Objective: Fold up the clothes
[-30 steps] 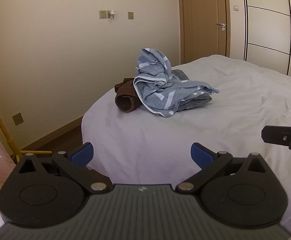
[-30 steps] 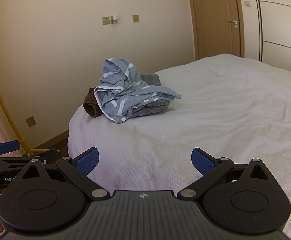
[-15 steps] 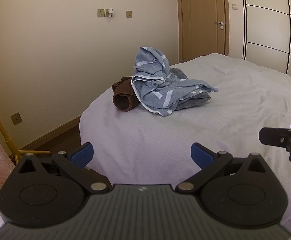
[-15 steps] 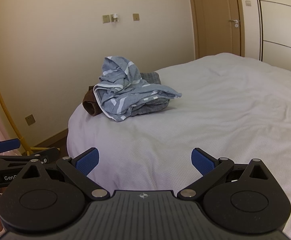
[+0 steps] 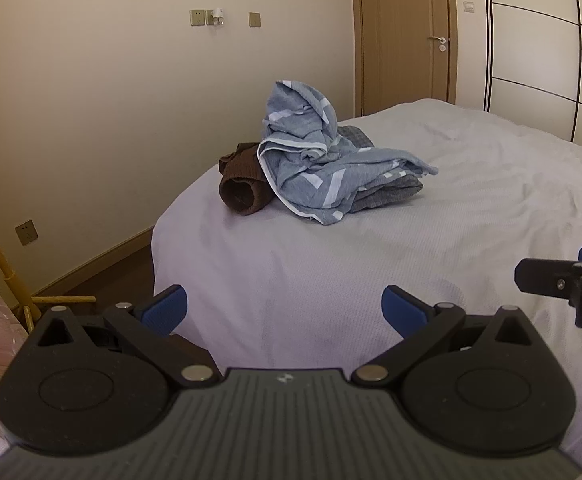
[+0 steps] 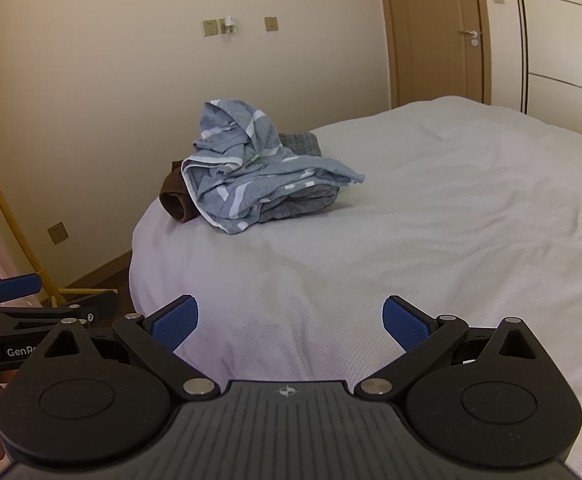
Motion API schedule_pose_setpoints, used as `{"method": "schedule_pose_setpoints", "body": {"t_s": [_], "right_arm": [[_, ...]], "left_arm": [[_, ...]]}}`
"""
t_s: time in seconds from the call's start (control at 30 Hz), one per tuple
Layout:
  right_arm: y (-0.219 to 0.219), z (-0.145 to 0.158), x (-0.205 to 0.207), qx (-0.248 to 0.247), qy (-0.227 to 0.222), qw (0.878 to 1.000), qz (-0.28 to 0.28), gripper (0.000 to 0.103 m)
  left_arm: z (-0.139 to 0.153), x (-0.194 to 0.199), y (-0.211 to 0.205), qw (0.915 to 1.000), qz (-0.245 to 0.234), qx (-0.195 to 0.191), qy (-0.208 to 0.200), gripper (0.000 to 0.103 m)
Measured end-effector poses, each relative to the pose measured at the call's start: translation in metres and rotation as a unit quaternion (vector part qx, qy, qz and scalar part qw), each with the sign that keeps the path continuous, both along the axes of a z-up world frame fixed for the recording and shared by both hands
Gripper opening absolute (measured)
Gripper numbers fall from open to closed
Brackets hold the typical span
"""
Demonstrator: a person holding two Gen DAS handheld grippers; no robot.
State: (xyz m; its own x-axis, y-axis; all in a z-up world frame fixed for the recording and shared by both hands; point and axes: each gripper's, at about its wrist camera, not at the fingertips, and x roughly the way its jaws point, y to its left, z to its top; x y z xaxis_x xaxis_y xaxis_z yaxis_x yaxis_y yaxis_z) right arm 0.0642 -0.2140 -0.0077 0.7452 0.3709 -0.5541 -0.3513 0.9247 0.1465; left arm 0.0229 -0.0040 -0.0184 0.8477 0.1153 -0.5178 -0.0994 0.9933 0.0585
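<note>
Both wide open and holding nothing: left gripper (image 5: 284,307) and right gripper (image 6: 289,317). Far ahead on the bed (image 5: 471,216), a heap of clothes (image 5: 323,172).

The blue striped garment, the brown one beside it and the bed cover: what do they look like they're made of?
Blue garment: soft, thin matte fabric, likely cotton jersey; it crumples into loose folds. Brown garment: thicker knit, perhaps wool; it looks ribbed, with a rolled opening. Bed cover: pale matte cloth with a fine waffle-like texture, probably cotton.

Soft even light — sharp, fisheye-bowed edges
</note>
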Motion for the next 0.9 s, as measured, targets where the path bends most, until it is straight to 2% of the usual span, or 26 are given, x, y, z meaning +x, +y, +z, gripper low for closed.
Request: {"method": "schedule_pose_setpoints", "body": {"t_s": [0.4, 0.57, 0.73, 0.9], "right_arm": [[0.001, -0.018, 0.035, -0.003, 0.018, 1.000, -0.005, 0.101], [0.006, -0.022, 0.057, -0.015, 0.012, 1.000, 0.002, 0.101], [0.013, -0.016, 0.095, -0.034, -0.018, 0.999, 0.011, 0.101], [0.031, -0.012, 0.141, -0.063, -0.060, 0.996, 0.030, 0.101]], "left_arm": [[-0.015, 0.037, 0.006, 0.9998, 0.003, 0.006, 0.020, 0.102], [-0.016, 0.067, 0.013, 0.9998, -0.009, 0.018, 0.009, 0.102], [-0.013, 0.116, 0.023, 0.9962, -0.036, 0.077, -0.021, 0.102], [-0.015, 0.173, 0.032, 0.9844, -0.068, 0.155, -0.049, 0.100]]}}
